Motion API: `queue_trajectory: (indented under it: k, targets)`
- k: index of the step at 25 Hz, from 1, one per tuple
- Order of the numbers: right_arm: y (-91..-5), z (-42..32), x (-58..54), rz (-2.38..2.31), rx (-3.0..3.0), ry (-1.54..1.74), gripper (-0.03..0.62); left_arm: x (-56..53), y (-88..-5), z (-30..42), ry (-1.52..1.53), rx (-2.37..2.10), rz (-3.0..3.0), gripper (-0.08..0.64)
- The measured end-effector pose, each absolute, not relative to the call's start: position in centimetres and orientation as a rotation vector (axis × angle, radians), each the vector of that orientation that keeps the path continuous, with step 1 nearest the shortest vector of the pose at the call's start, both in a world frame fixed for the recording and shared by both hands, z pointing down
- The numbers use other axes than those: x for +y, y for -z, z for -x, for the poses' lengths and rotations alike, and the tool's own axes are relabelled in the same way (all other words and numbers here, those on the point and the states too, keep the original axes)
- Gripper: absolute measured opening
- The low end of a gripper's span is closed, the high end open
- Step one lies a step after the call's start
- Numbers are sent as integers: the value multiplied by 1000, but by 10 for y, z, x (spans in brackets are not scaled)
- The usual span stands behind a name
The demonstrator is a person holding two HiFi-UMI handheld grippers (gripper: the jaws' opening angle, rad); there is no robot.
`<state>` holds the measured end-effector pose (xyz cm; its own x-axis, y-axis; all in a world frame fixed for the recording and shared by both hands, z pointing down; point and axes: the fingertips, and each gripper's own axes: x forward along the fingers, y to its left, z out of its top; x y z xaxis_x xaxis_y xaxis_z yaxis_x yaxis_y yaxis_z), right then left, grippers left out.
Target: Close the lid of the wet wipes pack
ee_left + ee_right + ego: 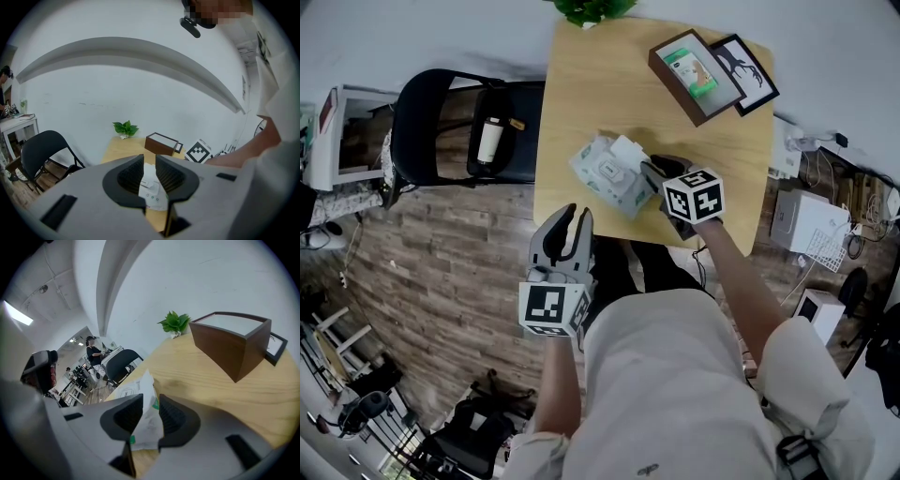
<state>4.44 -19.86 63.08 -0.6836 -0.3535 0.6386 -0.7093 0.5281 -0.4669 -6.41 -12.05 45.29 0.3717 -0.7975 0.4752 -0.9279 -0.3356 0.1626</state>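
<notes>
The wet wipes pack, white with green print, lies near the front edge of the wooden table. Its white lid flap stands raised at the far side. My right gripper is at the pack's right end. In the right gripper view the pack's wrapper fills the gap between the jaws of this gripper and touches both pads. My left gripper hovers off the table's front edge, short of the pack. Its jaws stand narrowly open around nothing, and the pack shows beyond that gripper.
A brown box and a black picture frame stand at the table's far right, a green plant at the far edge. A black chair holding a bottle stands left of the table. White boxes sit on the floor at right.
</notes>
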Motion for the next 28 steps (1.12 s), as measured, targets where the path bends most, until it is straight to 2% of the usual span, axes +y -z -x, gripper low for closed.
queue_trajectory:
  k: [28]
  targets:
    - [-594, -1, -169, -870, -2332, -906, 103, -95, -432, 109, -413, -1463, -2302, 74]
